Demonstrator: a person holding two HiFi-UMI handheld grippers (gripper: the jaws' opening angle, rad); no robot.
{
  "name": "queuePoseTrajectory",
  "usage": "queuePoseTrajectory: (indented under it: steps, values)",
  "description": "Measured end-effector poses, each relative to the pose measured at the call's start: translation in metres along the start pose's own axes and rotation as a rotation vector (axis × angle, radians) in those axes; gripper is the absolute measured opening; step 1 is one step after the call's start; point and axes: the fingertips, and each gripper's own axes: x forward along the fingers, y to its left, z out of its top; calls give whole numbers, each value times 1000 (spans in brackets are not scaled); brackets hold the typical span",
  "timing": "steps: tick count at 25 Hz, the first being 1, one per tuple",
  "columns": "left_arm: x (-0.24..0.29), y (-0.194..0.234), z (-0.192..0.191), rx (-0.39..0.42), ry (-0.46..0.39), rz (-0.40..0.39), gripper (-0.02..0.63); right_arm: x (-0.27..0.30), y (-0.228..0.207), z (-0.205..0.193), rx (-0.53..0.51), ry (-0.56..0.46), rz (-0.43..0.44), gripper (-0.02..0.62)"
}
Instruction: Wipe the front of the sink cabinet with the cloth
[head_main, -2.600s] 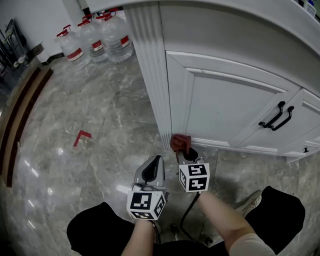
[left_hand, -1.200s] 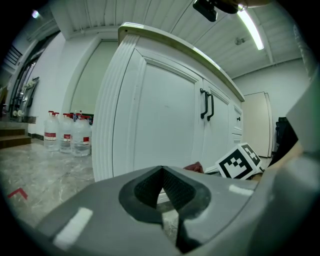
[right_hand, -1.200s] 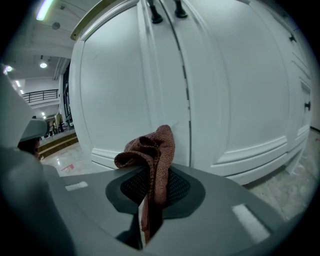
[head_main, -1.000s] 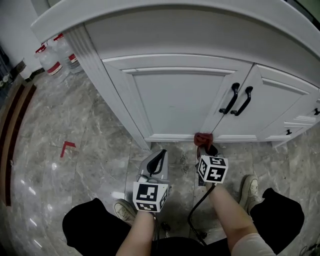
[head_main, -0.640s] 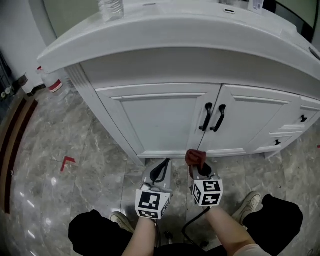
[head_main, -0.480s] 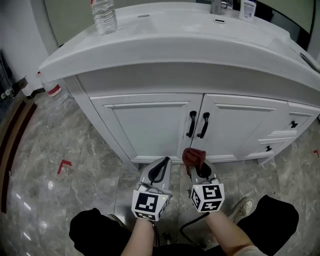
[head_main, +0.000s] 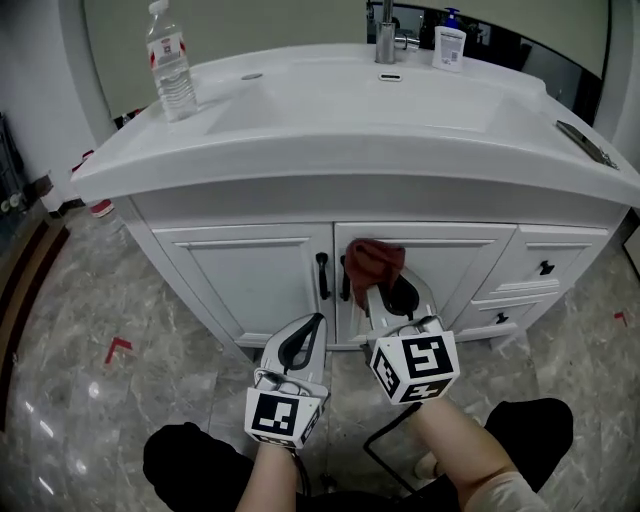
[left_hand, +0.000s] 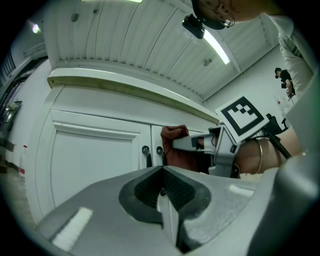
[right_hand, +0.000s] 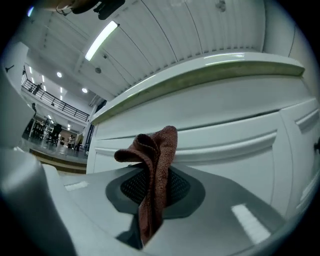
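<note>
My R gripper (head_main: 392, 296) is clamped on the reddish cloth (head_main: 374, 258), up close to the sink cabinet (head_main: 240, 285) front, just right of its black handles (head_main: 322, 276), while my L gripper (head_main: 303, 345), nearer & left, has fingers together w/ nothing between.

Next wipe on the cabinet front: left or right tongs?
Right. The right tongs are shut on the red cloth, held up in front of the right door near the handles. The left tongs are shut with nothing between them and sit lower, away from the doors.
</note>
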Motion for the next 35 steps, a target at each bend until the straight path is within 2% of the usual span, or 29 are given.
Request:
queuePoseTrajectory:
  steps: [4, 8, 16, 29, 35]
  values:
    - [5, -17, -13, 19, 29, -21, 0, 11, 3, 16, -29, -2, 38, 81]
    - [11, -32, -19, 41, 65, -56, 0, 7, -7, 19, -42, 11, 31, 81]
    - [23, -52, -21, -52, 31, -77, 0, -24, -69, 21, -54, 43, -62, 81]
    - [40, -102, -28, -76, 28, -118, 0, -83, -183, 27, 18, 76, -258, 83]
    - [36, -105, -32, -72, 40, -110, 0, -97, -194, 24, 54, 82, -302, 81]
